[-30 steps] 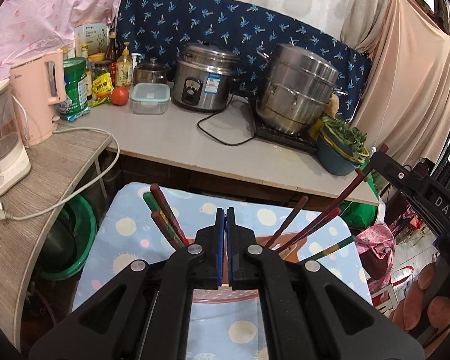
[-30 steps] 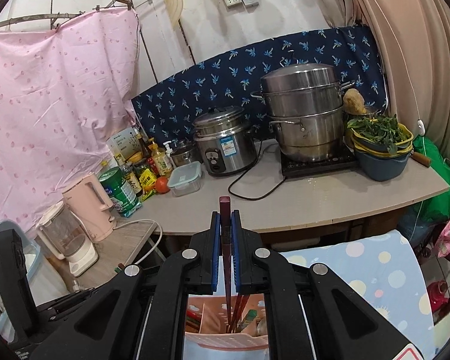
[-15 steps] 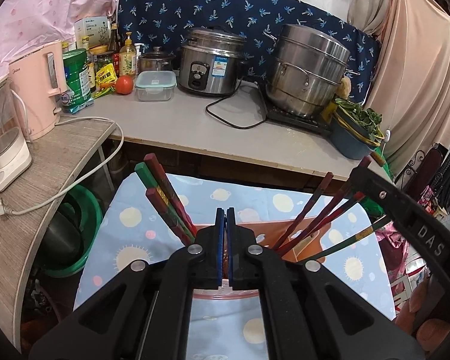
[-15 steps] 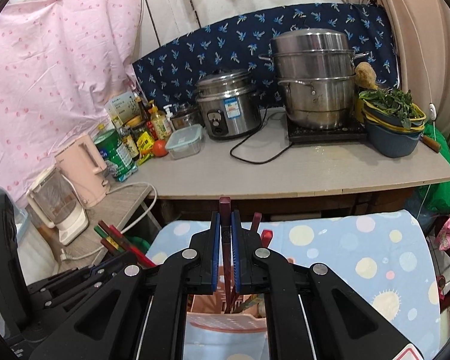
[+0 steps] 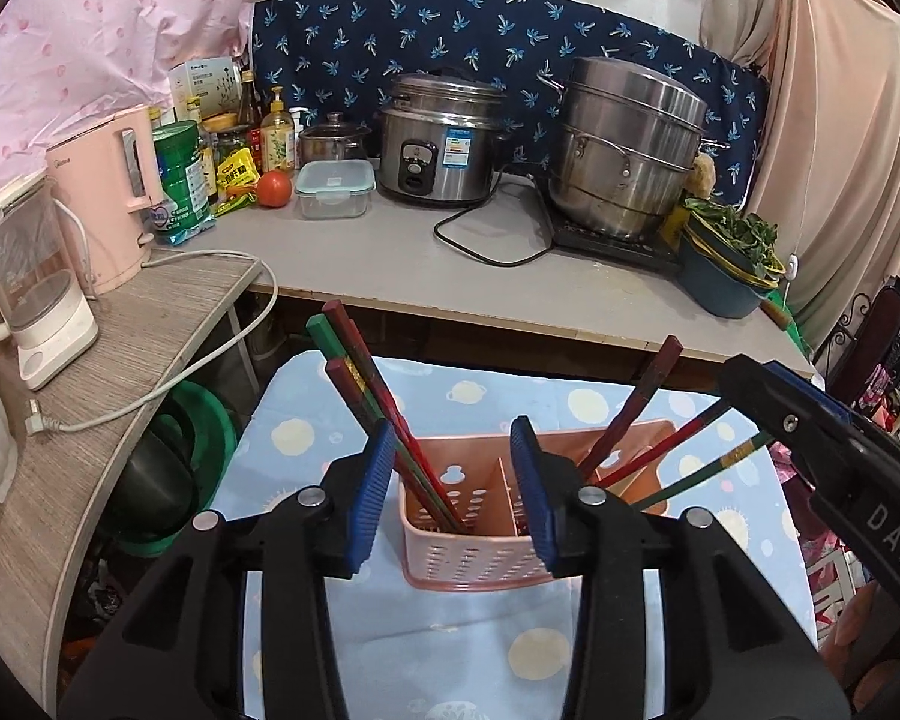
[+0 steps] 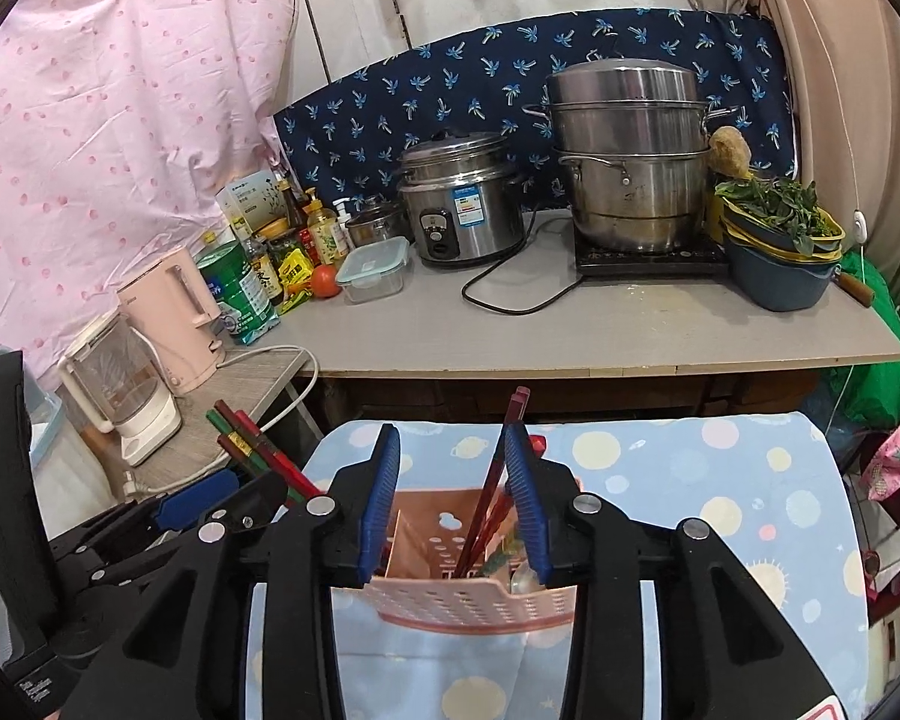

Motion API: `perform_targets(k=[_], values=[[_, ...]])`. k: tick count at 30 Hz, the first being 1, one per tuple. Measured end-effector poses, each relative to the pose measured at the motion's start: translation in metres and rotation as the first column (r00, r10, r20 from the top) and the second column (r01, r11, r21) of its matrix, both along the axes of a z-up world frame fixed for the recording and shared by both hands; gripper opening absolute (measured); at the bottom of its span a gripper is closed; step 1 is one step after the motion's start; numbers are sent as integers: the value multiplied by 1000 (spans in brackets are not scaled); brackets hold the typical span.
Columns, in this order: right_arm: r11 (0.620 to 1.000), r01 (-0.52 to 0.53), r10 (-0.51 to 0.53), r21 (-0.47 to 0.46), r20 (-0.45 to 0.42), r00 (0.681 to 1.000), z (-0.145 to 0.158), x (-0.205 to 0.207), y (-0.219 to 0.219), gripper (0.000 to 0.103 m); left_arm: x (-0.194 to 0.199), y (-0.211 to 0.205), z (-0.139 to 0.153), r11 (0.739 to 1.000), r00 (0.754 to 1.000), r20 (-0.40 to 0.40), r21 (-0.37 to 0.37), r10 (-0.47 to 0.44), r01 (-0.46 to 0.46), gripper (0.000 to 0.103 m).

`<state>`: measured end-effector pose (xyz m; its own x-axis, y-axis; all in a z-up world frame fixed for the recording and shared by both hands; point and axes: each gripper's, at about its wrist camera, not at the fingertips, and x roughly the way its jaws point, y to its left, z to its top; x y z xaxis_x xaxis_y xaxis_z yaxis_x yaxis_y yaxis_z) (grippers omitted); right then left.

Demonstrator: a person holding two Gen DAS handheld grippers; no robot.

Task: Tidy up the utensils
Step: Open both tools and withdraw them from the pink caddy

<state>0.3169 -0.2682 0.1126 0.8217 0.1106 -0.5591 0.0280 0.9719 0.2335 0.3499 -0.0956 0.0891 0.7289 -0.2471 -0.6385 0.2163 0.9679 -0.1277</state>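
A pink perforated plastic utensil caddy (image 5: 477, 531) stands on a light-blue cloth with pale dots (image 5: 468, 648), holding red and green chopsticks (image 5: 378, 405) leaning left in its left compartment and dark red chopsticks (image 5: 636, 405) leaning right in the other. The left gripper (image 5: 450, 495) and the right gripper (image 6: 453, 501) both hover over it with jaws spread wide, holding nothing. Beyond stands a grey counter (image 5: 402, 252) bearing a steel rice cooker (image 5: 441, 147).
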Motion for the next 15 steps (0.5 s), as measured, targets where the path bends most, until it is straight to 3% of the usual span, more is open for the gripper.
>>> perform_targets(k=[11, 15], values=[[996, 9, -12, -87, -32, 999, -8, -50, 9, 40, -42, 3, 3, 999, 1000, 16, 49, 11, -12, 43], [994, 7, -12, -105, -54, 998, -18, -71, 13, 40, -59, 5, 0, 998, 1000, 11, 57, 17, -18, 51]])
